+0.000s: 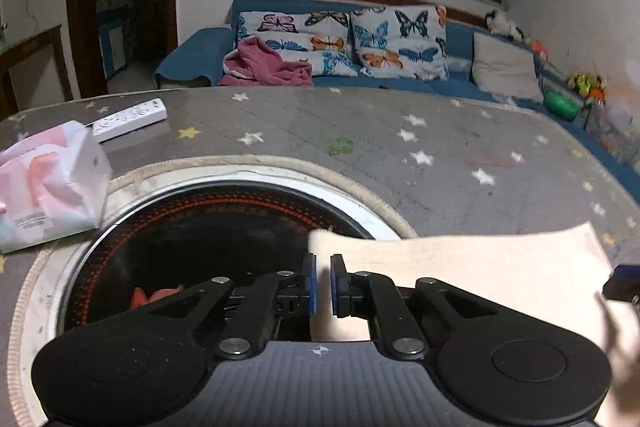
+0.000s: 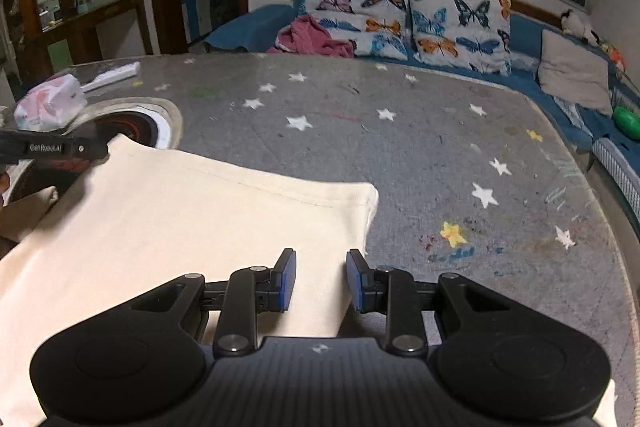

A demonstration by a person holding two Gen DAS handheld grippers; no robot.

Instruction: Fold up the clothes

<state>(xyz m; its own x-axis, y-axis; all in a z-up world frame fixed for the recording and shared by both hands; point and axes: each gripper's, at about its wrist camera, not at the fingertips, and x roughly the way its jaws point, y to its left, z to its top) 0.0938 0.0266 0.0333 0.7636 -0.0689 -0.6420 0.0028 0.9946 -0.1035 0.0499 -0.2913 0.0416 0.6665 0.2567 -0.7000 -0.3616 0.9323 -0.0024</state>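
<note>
A cream garment (image 2: 168, 227) lies spread flat on the grey star-patterned table (image 2: 420, 155). In the left wrist view my left gripper (image 1: 323, 283) is shut on the garment's (image 1: 460, 263) left edge, a strip of cream cloth pinched between the blue pads. That edge hangs over the round black plate. In the right wrist view my right gripper (image 2: 321, 279) stands open over the garment's near right edge. Cloth lies flat between its fingers and the pads do not press on it. The left gripper (image 2: 102, 149) shows at the far left of that view, and the right gripper (image 1: 622, 283) at the right edge of the left wrist view.
A round black heater plate (image 1: 192, 227) with a pale rim is set into the table. Beside it lie a tissue pack (image 1: 48, 183) and a white remote (image 1: 128, 119). Beyond the table stands a blue sofa (image 2: 256, 23) with butterfly cushions (image 2: 460, 31) and a pink garment (image 2: 308, 39).
</note>
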